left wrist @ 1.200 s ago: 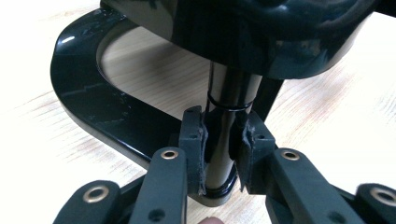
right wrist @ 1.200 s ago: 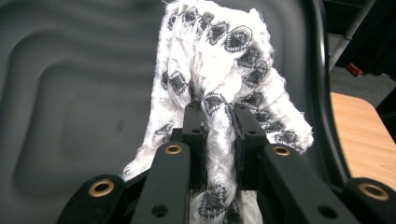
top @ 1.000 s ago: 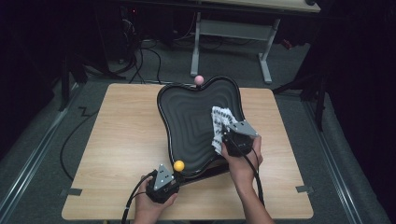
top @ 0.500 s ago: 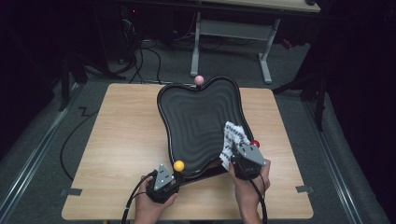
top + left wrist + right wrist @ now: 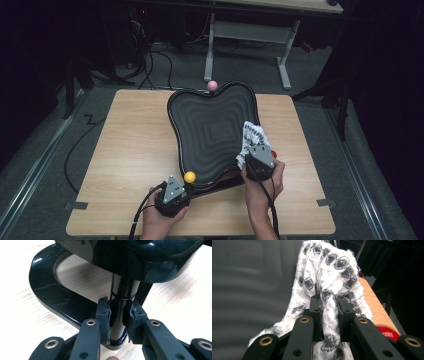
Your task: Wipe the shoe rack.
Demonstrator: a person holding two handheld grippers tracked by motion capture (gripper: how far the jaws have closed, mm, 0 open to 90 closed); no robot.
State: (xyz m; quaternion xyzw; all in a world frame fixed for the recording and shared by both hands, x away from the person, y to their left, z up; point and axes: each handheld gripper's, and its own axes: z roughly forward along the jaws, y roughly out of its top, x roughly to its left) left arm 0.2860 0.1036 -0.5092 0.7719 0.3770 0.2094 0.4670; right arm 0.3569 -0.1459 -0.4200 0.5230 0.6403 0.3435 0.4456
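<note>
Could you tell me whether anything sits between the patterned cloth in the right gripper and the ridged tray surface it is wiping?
Nothing visible does: the patterned cloth in the right gripper lies against the bare black tray.

In the right gripper view the patterned cloth [image 5: 329, 277] runs off the bottom edge, and the red ball [image 5: 388, 333] sits half hidden behind the tongs' arm. In the left gripper view the black tray [image 5: 140, 257] is cut by the top edge, and the post's [image 5: 122, 305] foot hides behind the jaws.

We count 1 black tray [image 5: 210, 132], 1 patterned cloth [image 5: 251, 137], 3 balls: pink [image 5: 212, 85], yellow [image 5: 189, 177], red [image 5: 273, 154]; 2 grippers [image 5: 172, 189] [image 5: 259, 156].
</note>
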